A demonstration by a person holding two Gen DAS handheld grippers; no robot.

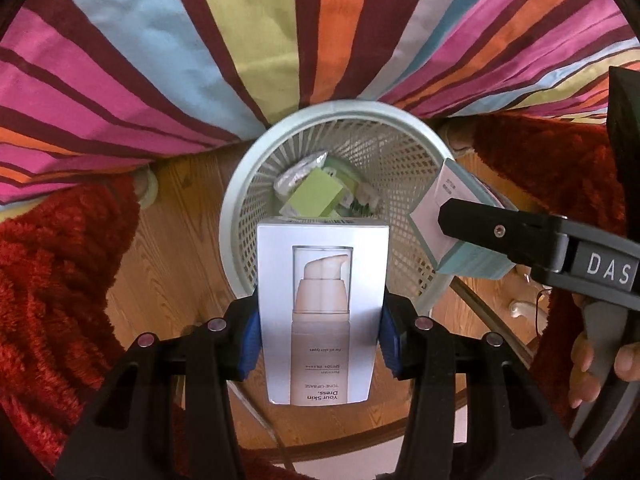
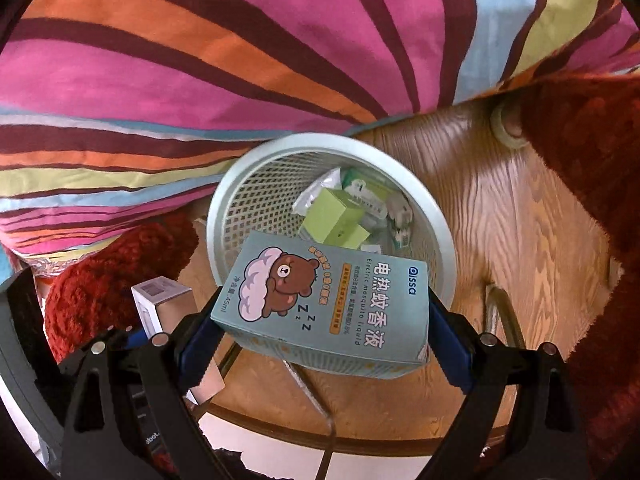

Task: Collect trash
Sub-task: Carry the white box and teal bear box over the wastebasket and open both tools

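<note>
A pale mesh waste basket (image 1: pixel 240 184) (image 2: pixel 432 208) stands on the wooden floor with several green and white packages in its bottom. My left gripper (image 1: pixel 318 332) is shut on a white cosmetics box (image 1: pixel 322 312) with a pump bottle printed on it, held over the basket's near rim. My right gripper (image 2: pixel 324 336) is shut on a light blue mosquito-liquid box (image 2: pixel 332 300) with a sleeping bear, also above the near rim. The left wrist view shows that blue box (image 1: pixel 448 216) in the right gripper's black fingers (image 1: pixel 500 228). The white box (image 2: pixel 160 300) appears at the left of the right wrist view.
A striped bedcover in pink, orange, blue and maroon (image 1: pixel 240 40) (image 2: pixel 200 60) hangs right behind the basket. Shaggy red rugs (image 1: pixel 52 280) (image 2: pixel 592 160) lie on both sides of the wooden floor (image 2: pixel 520 240). A person's hand (image 1: pixel 600 368) grips the right tool.
</note>
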